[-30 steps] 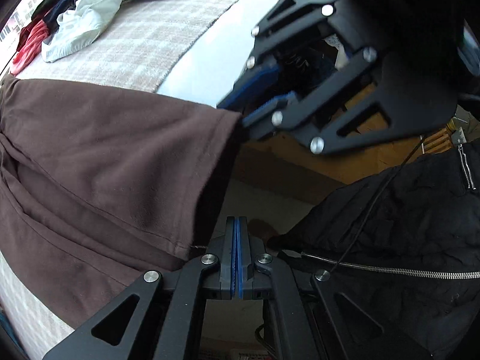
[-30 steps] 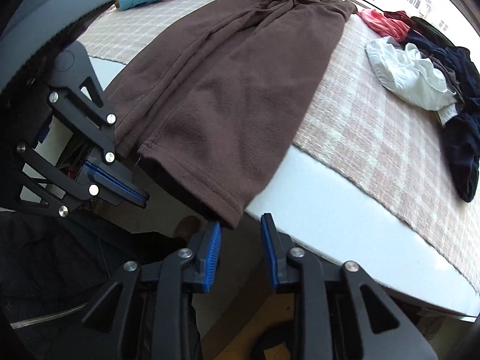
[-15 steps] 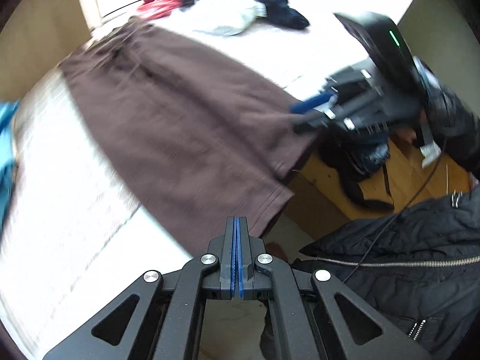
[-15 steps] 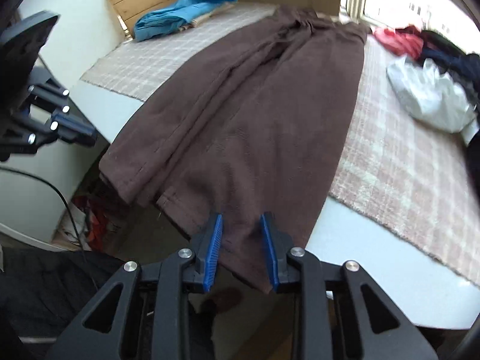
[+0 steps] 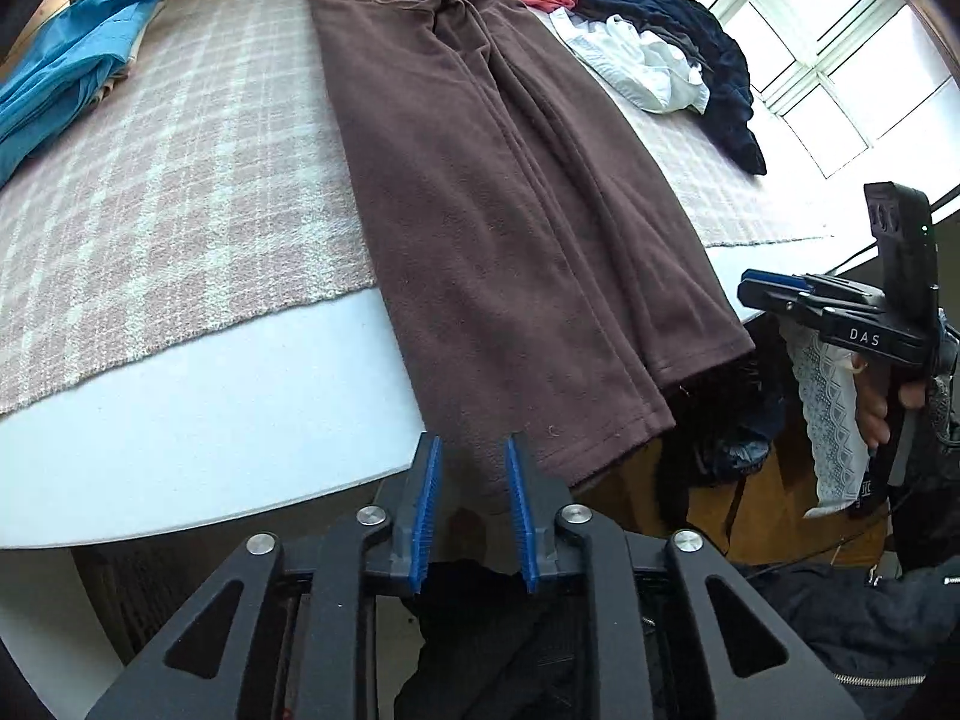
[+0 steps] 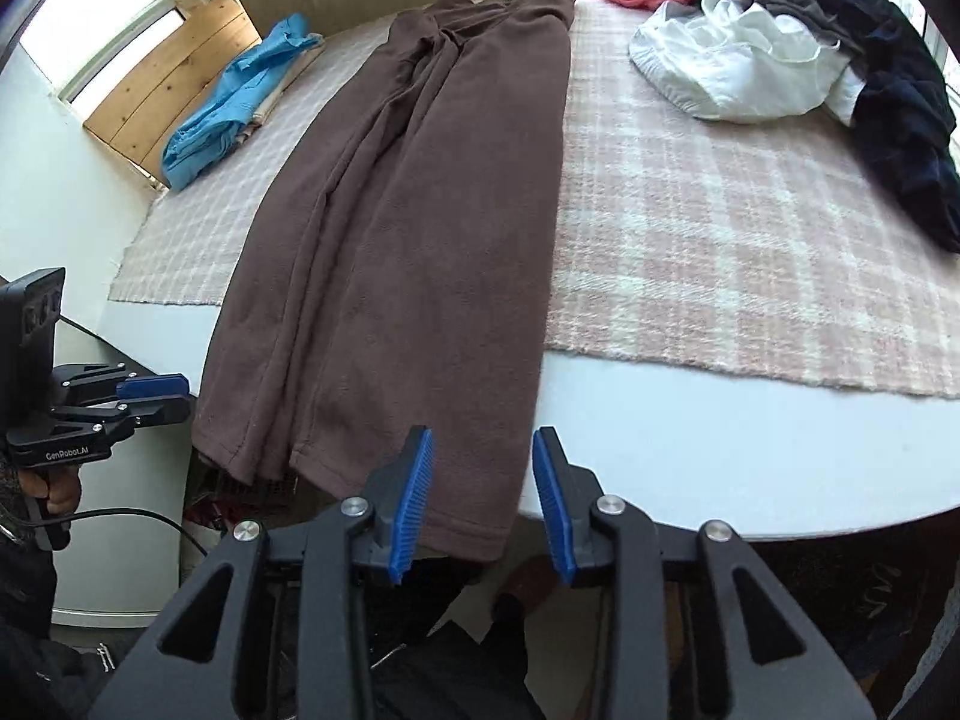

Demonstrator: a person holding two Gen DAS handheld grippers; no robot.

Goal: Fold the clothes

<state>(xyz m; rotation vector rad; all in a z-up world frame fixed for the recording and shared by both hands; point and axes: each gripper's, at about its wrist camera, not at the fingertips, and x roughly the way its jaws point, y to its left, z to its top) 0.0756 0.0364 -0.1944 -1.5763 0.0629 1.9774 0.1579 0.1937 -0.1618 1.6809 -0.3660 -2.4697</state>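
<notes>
- One garment concerns us now: the brown fleece trousers [image 5: 492,180], laid lengthwise down the middle of the table [image 5: 198,420], waistband toward the far edge, leg hems hanging just over the near edge.
- We judge that the step in hand is taking both hem corners so the legs can be carried up toward the waistband.
- The left gripper [image 5: 471,510] has its blue pads apart, having just been opening; the hem's left corner lies between them, but the pads do not press on it.
- The right gripper [image 6: 483,498] likewise stands apart, its jaws just opened a little further, with the hem's right corner between the pads, unclamped.
- To do this well, we should close each pair of pads on both leg layers at once, above the hem seam, so that neither leg slips out.
- We should lift both corners evenly and keep the hem taut between them; the loose folds along the middle may otherwise bunch up.
- The checked cloth [image 6: 720,240] under the trousers could drag along, so we should lift before moving forward.
- At the table's far left corner lies folded blue clothing [image 6: 240,96]; toward the far right edge sits a heap of unfolded clothes [image 6: 780,42], white, pink and navy.
- We see no container on the table.
</notes>
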